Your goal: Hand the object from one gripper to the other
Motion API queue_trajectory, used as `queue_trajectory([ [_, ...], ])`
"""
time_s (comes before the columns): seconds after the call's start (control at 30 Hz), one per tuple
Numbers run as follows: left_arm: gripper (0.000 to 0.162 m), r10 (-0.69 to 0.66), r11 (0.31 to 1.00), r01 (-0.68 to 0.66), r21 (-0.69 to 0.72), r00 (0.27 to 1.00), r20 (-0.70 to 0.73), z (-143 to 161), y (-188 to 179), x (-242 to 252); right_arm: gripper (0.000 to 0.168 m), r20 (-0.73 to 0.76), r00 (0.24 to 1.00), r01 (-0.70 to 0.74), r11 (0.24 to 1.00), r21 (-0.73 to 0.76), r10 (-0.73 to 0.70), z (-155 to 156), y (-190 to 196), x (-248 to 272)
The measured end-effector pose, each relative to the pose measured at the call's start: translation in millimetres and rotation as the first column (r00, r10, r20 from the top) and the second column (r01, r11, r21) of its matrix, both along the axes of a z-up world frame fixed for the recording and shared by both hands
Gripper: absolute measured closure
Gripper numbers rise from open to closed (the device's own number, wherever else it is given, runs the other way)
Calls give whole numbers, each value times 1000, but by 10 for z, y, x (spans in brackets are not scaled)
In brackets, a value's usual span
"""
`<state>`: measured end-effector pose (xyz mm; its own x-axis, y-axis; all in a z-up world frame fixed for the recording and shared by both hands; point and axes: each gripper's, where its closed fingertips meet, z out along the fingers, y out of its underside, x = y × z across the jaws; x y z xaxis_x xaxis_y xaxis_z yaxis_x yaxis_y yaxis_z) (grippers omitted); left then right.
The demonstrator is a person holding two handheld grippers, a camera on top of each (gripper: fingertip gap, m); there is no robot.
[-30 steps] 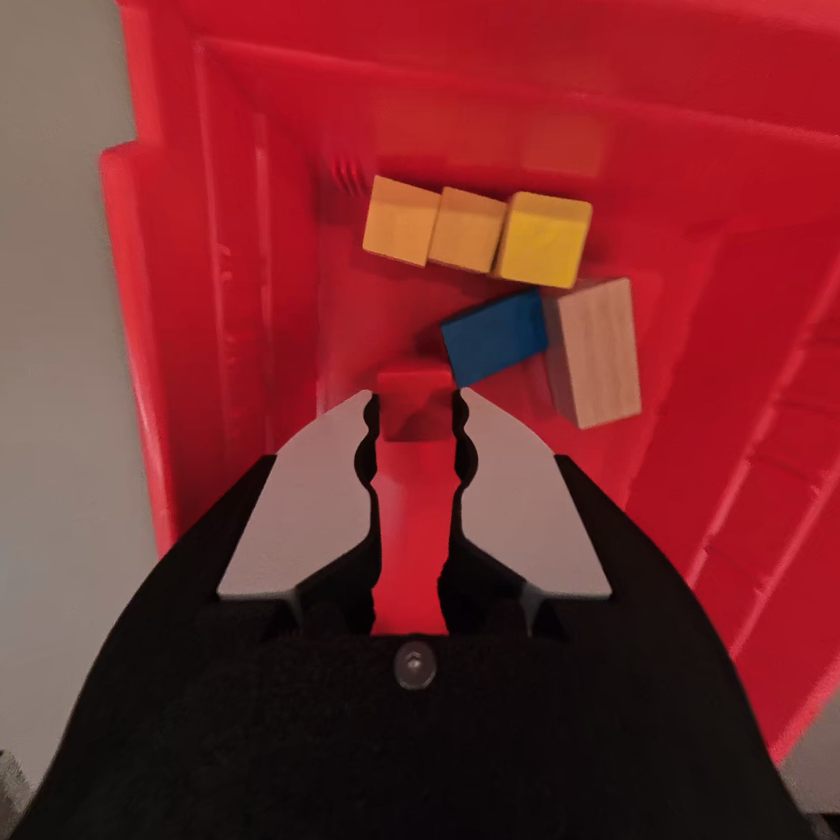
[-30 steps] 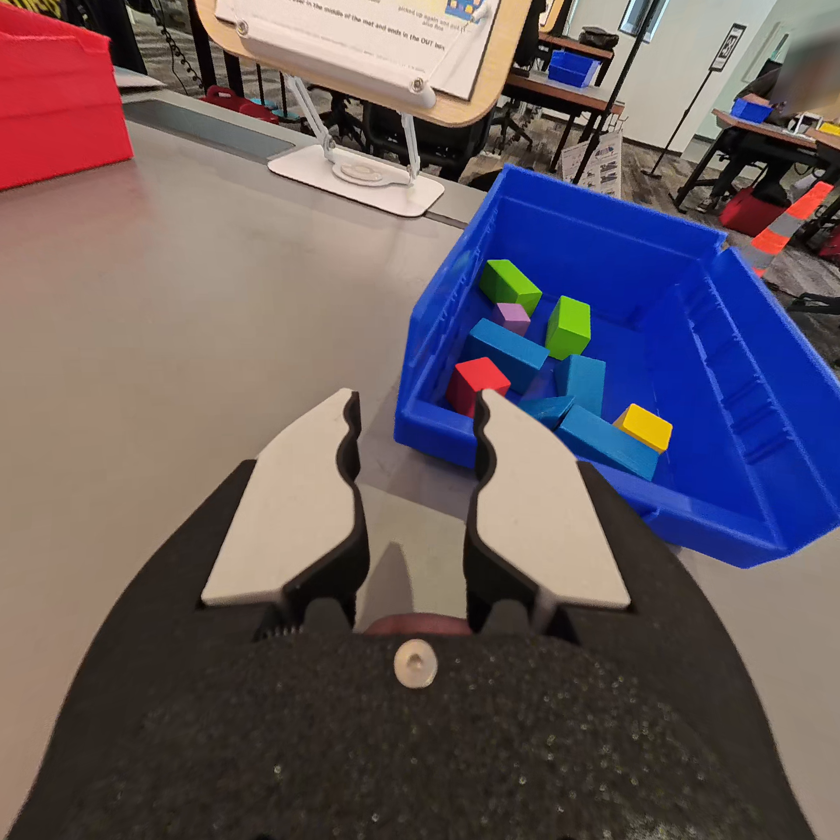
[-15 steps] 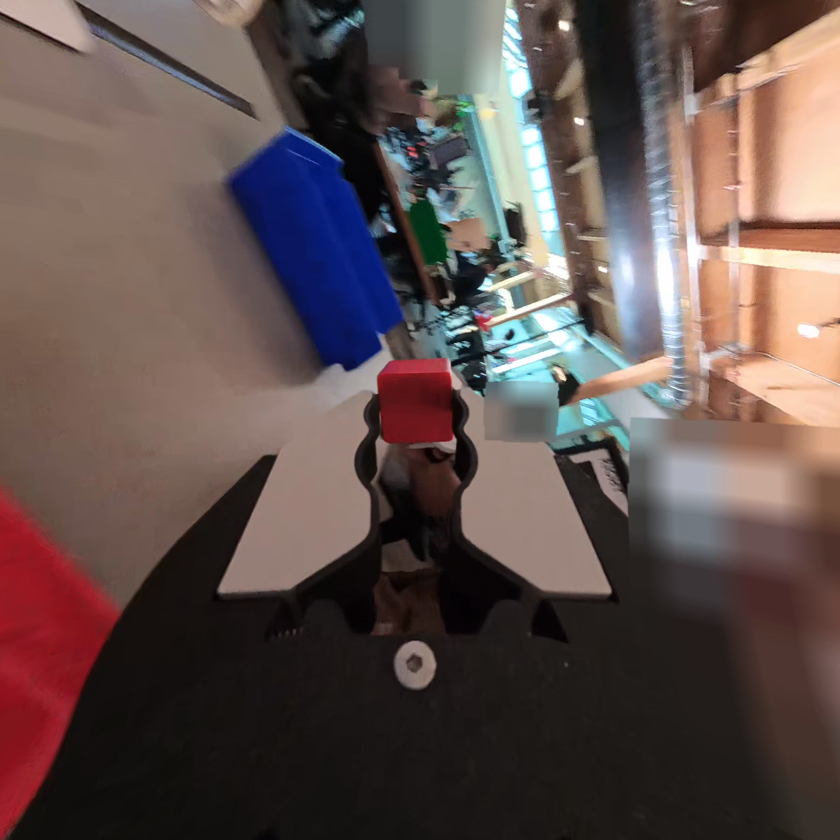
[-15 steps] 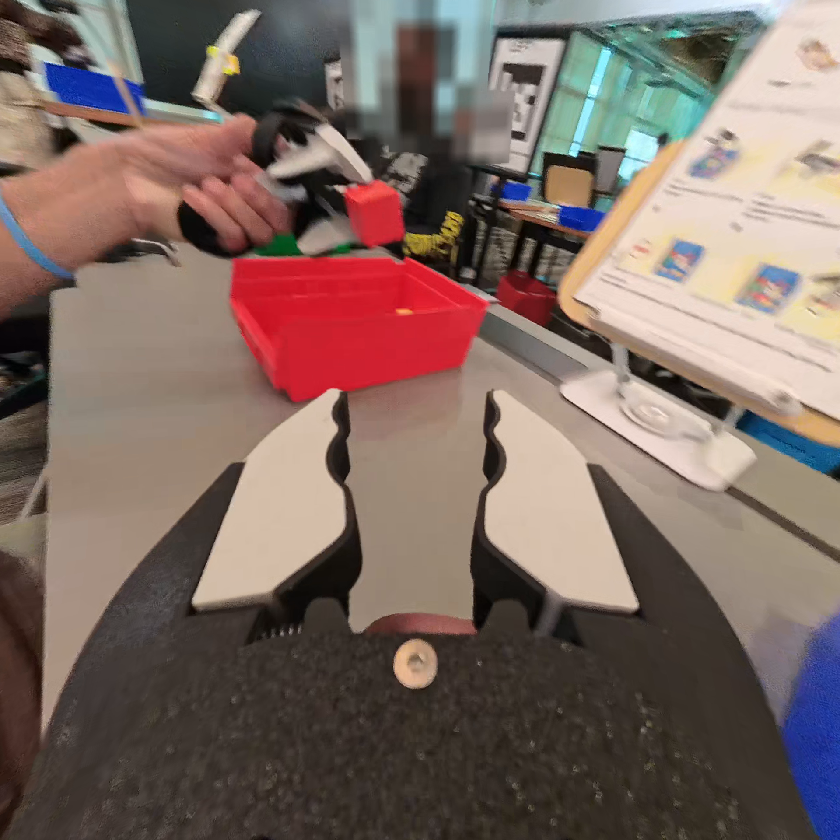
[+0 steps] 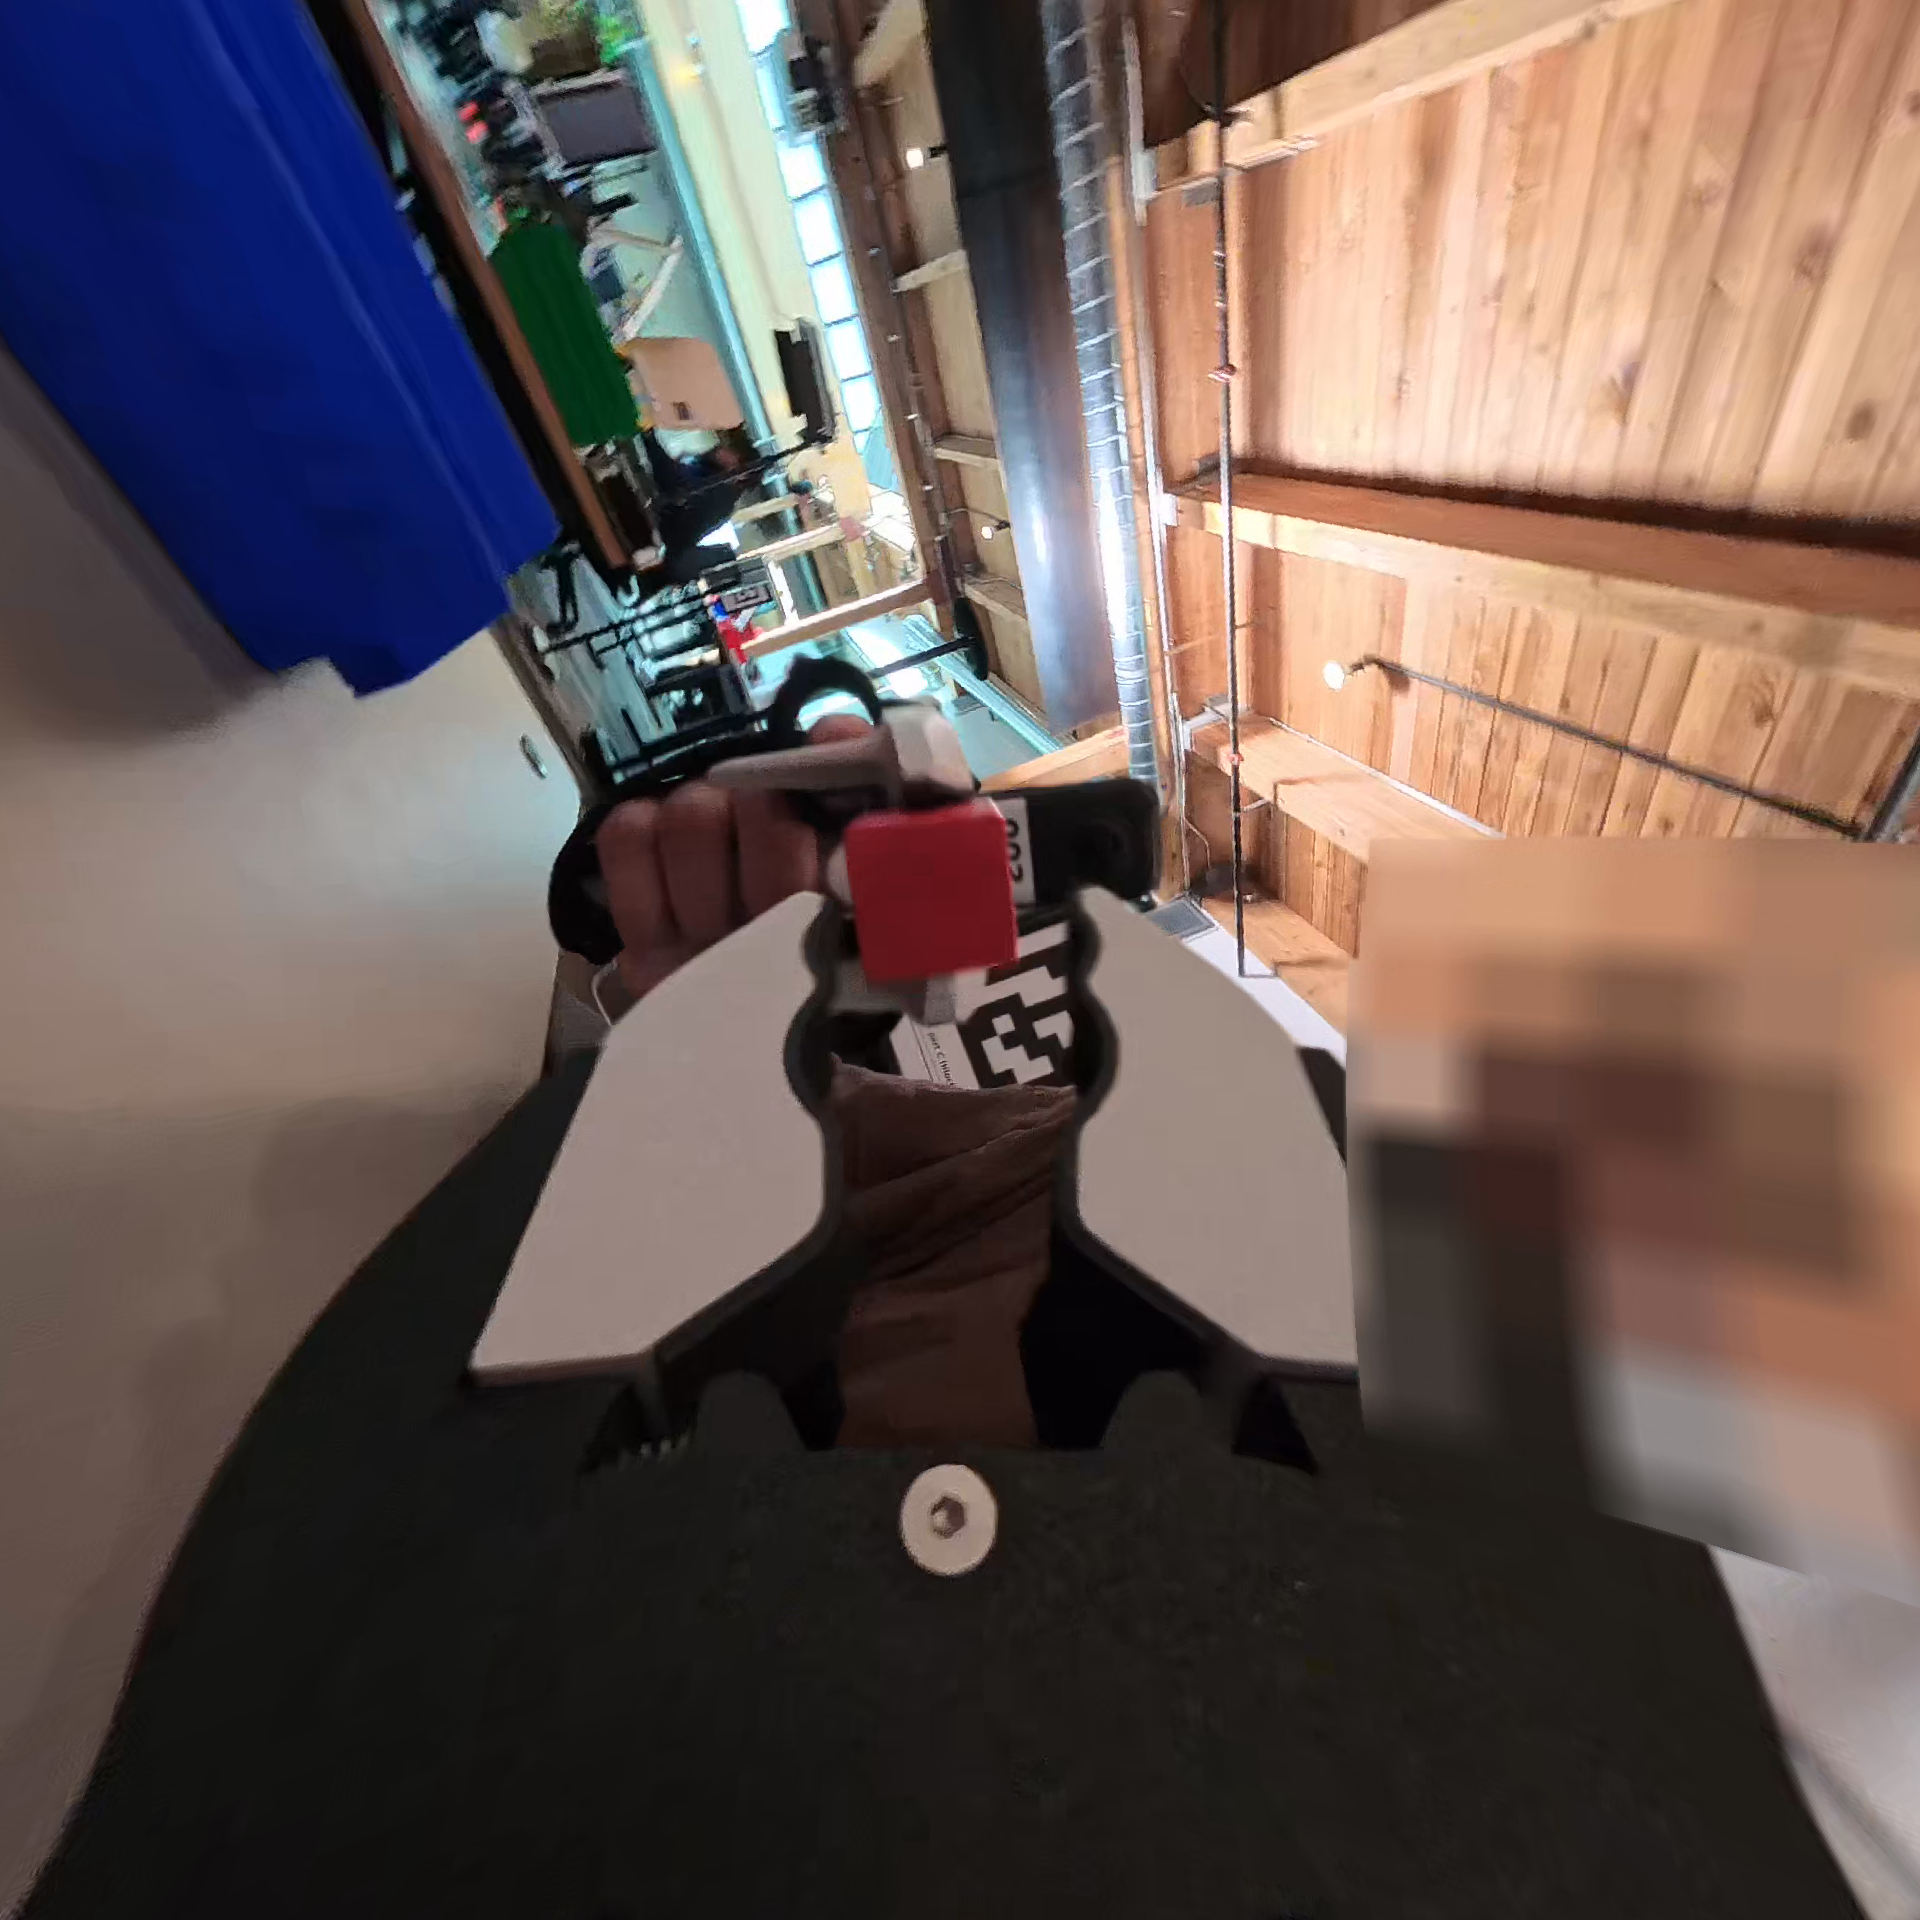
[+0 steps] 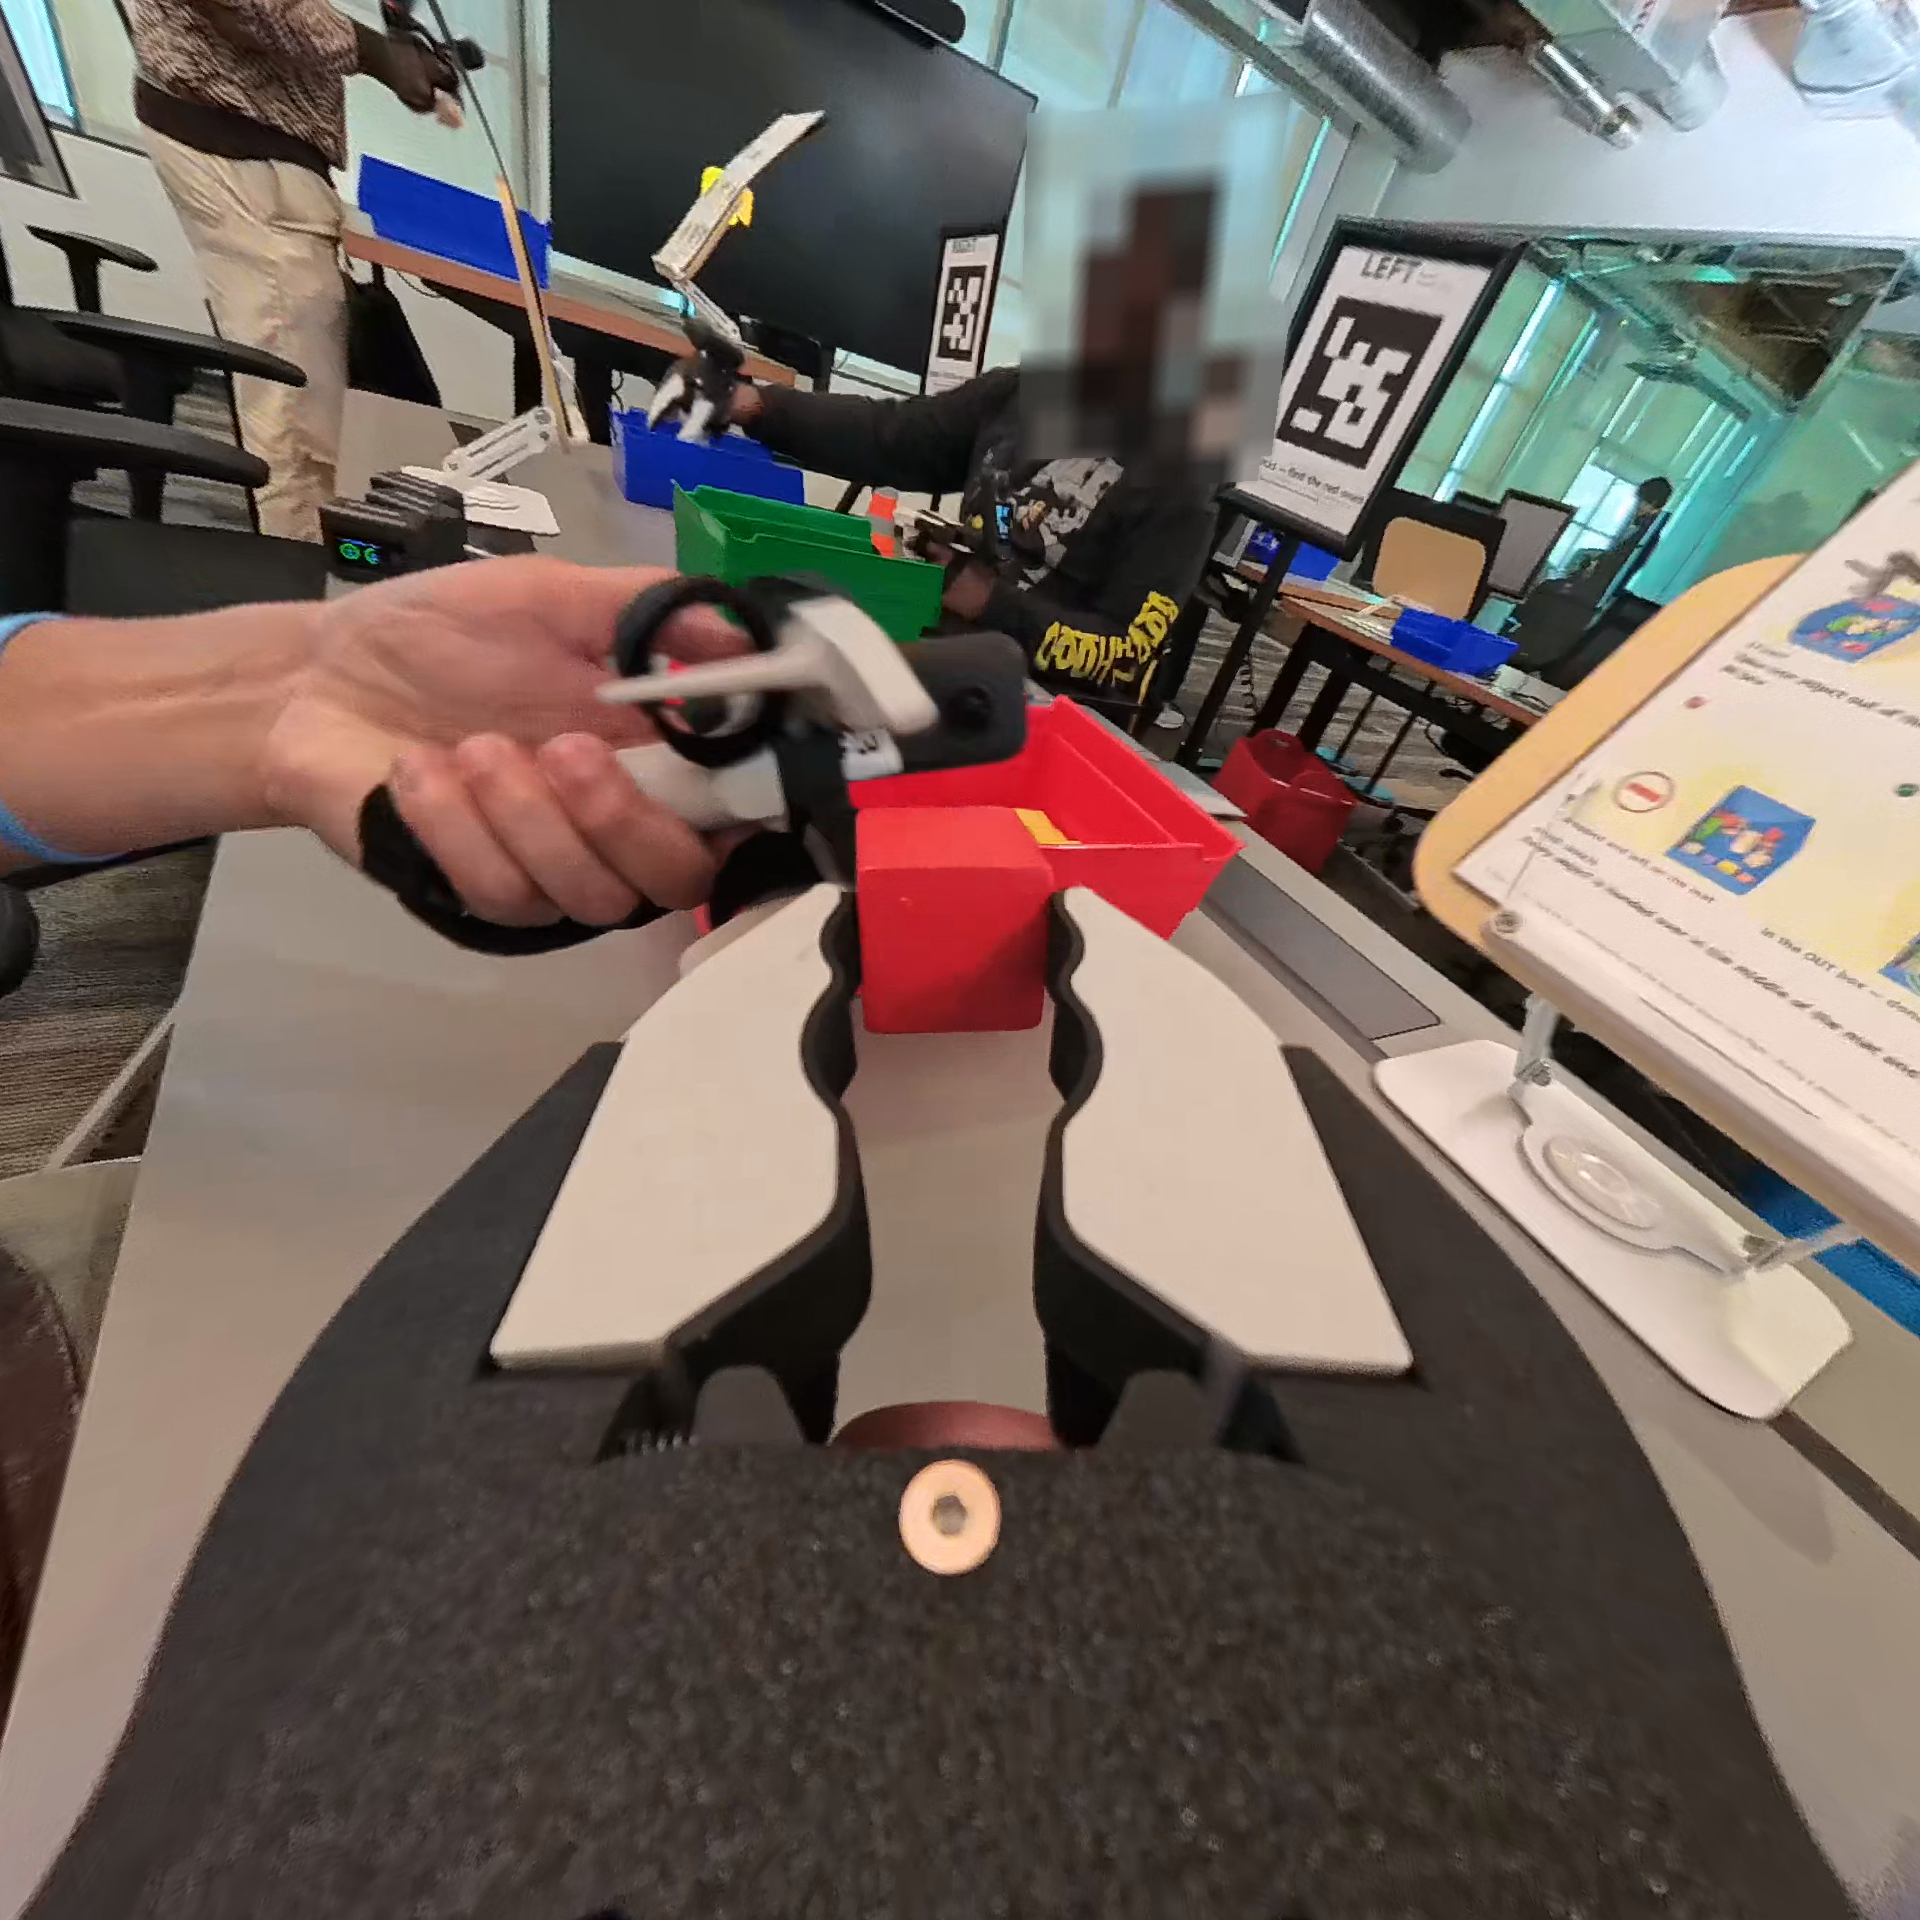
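Left claw: released, jaws standing clear on both sides of the red block. The block is near-cubic, with no evident long axis. It sits clenched between the fingertips of the right claw, above the tabletop. Far right: a printed instruction board.

Red block is showing solid red. Both grippers, left gripper and right gripper, are showing grey finger plates on black bodies. Red bin, green bin, blue bin. Table is looking grey.
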<state>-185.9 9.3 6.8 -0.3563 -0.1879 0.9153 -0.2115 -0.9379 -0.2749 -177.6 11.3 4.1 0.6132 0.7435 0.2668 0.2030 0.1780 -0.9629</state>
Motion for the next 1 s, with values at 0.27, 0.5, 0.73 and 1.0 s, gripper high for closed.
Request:
queue_trajectory([
  [0.27,103,229,882,-152,446,965,-124,-660,-779,-292,134,-34,905,426,903,57,-425,957,277,1718],
  [0.5,108,444,704,-225,674,880,-170,-949,-651,-504,134,459,600,793,563,-234,-655,26,998,3644],
  [0.73,110,396,784,-252,567,907,-145,-888,-624,-537,134,660,682,728,378,-573,-314,-1463,1440,3690],
  [1.0,111,374,785,-199,587,907,-194,-977,-676,-503,134,747,595,802,278,-529,-294,-1605,1662,3930],
])
